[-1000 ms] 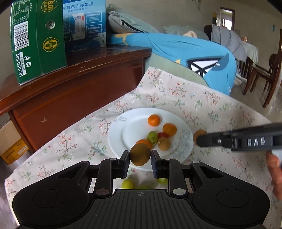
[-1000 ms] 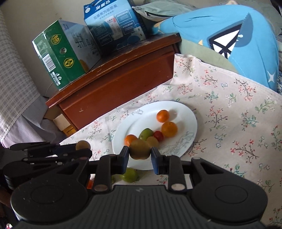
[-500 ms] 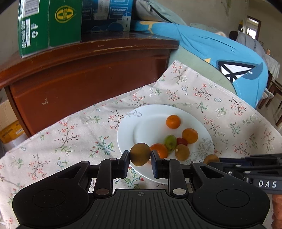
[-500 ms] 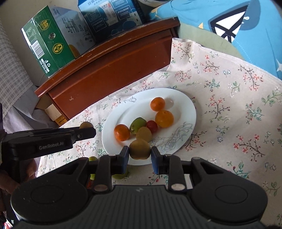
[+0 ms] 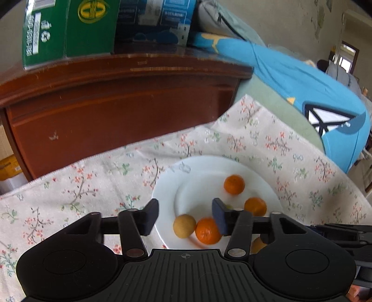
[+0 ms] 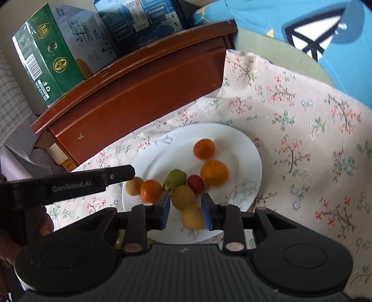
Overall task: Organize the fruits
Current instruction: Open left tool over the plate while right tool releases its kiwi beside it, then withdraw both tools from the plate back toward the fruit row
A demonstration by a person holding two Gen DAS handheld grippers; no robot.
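A white plate [image 5: 200,172] on a floral cloth holds several fruits. My left gripper [image 5: 185,218] hangs over the plate's near left rim, its jaws opening. A brown kiwi [image 5: 184,225] lies loose on the plate below them, beside an orange [image 5: 208,230]. My right gripper [image 6: 186,211] is over the near rim of the plate [image 6: 232,144], its jaws opening as well. A brown kiwi [image 6: 192,217] sits low between its pads with a gap on the left side. Another brown fruit [image 6: 183,197], a green fruit [image 6: 174,180], a red one [image 6: 195,183] and oranges [image 6: 214,172] lie beyond.
A dark wooden cabinet [image 5: 116,104] rises behind the cloth [image 5: 93,176], carrying a green carton [image 5: 69,27] and a blue carton [image 5: 153,21]. A blue cushion [image 5: 290,76] lies at the back right. The left gripper's finger [image 6: 116,174] reaches in from the left, a hand [image 6: 44,225] below it.
Both grippers moved in closer over the plate and a little lower. Each was shut on a brown kiwi; now both have opened and the kiwis have dropped towards the plate.
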